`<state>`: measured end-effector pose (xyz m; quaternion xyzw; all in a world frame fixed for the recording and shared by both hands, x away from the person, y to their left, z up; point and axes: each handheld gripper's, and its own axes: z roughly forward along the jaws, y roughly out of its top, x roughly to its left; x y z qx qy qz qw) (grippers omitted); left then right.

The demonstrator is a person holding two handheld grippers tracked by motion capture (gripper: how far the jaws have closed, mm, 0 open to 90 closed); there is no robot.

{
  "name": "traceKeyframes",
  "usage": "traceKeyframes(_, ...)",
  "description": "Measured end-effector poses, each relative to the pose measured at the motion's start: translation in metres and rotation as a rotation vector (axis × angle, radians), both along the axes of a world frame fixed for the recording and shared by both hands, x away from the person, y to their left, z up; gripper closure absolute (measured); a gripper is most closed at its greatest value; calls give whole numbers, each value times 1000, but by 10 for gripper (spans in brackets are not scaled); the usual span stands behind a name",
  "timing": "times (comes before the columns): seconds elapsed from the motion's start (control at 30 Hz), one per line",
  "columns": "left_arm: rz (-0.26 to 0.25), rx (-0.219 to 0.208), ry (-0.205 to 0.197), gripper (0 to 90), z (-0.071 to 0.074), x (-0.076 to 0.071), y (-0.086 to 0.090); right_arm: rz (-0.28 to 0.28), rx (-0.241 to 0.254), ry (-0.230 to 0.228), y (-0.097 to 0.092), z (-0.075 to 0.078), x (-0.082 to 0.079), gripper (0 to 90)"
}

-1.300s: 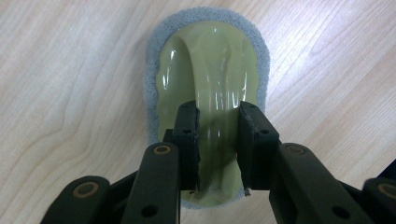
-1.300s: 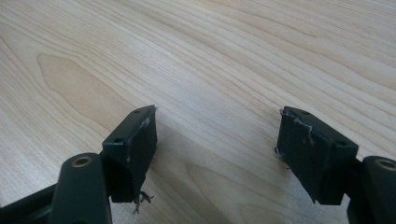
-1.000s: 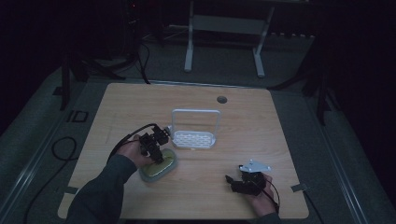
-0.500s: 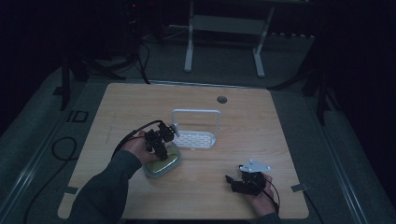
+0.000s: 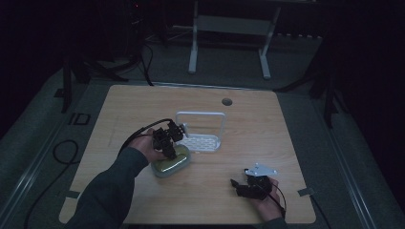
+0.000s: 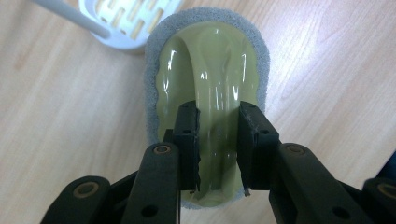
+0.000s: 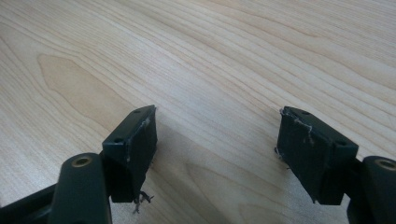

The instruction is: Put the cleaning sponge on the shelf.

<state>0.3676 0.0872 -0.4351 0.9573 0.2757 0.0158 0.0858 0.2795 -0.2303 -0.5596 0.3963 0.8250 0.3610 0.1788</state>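
Left jaws: half closed on the arched handle of the scrubber, one pad pressed to each flank of the glossy olive ridge; narrow because the ridge is narrow.
Grip point: near the end of the handle closest to the left gripper, probably so that the grey foam rim stays free of the pads and the far end can lead.
Left gripper pose: tilted down over the scrubber in the high view, left gripper directly above it, which suits a lift rather than a push.
Scrubber position: left of centre on the tabletop, foam face down and handle up; resting or just clear of the wood, hard to tell from these views.
Nearest neighbour: white rack just beyond the scrubber, slotted tray flat and hoop standing upright; tray corner and one bar close to the far end of the foam, touching or not unclear.
Likely reason for closeness: slotted tray looks like a draining rest, so probably the place meant for the scrubber; a judgement only.
Right jaws: wide apart with nothing between them, bare tabletop under and ahead.
Right gripper position: right gripper low at the near right of the tabletop, well apart from scrubber and rack; right gripper likely parked to leave the left hand room.
Risk: smooth handle held by a small patch of pad, so a slip or a swing of the free end seems possible.
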Motion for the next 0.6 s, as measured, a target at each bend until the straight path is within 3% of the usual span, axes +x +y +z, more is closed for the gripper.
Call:
traceKeyframes(0.5,-86,-9,-46,714,5,4,-12,-1,1,-1,0,0,0,281)
traceKeyframes(0.6,-107,10,-50,714,3,5,-17,0,1,0,0,0,0,281)
